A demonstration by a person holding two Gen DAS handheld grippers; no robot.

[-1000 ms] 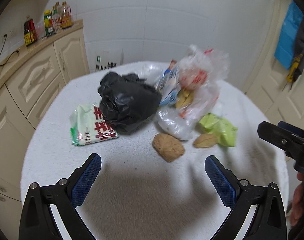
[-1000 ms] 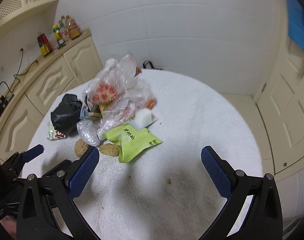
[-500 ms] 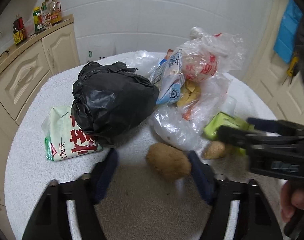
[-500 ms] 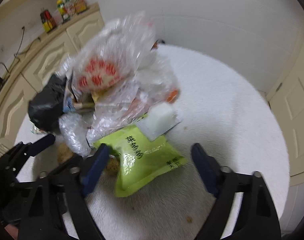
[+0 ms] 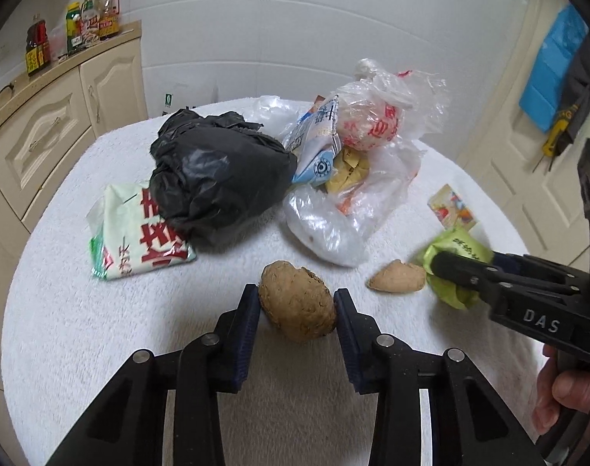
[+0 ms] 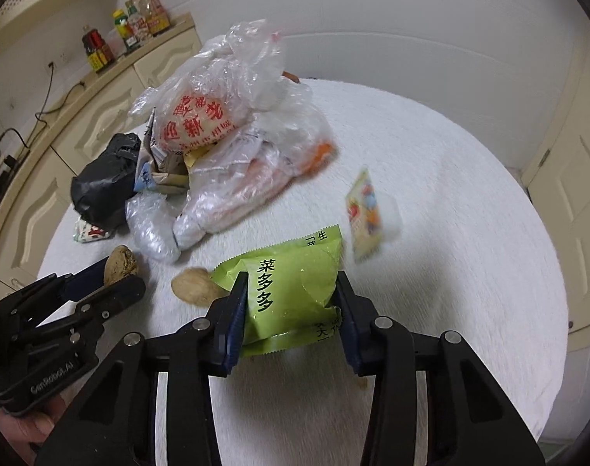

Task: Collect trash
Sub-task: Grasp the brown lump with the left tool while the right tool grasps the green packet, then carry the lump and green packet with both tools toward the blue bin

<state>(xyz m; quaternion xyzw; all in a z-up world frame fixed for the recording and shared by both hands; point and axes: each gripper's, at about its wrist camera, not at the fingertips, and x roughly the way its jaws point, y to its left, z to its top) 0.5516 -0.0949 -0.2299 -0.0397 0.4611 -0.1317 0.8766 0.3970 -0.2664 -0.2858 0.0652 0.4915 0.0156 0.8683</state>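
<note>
My left gripper (image 5: 297, 299) is shut on a brown bun-like lump (image 5: 297, 305) on the white round table (image 5: 81, 310); it also shows in the right wrist view (image 6: 120, 266). My right gripper (image 6: 291, 295) is shut on a green snack packet (image 6: 291, 287), seen from the side in the left wrist view (image 5: 452, 268). A second brown piece (image 5: 398, 281) lies between them on the table (image 6: 192, 285). A black bag (image 5: 217, 182), a clear bag full of wrappers (image 5: 368, 147) and a green-white packet (image 5: 136, 229) lie behind.
A small colourful sachet (image 6: 367, 213) lies on the table right of the pile. Cream cabinets (image 5: 42, 132) with bottles (image 5: 89, 11) on top stand at the left. A door (image 5: 547, 155) is at the right. The white tiled wall is behind the table.
Both grippers moved forward and closed: the left on the brown lump, the right on the green packet. The small sachet that lay on the packet now lies apart on the table.
</note>
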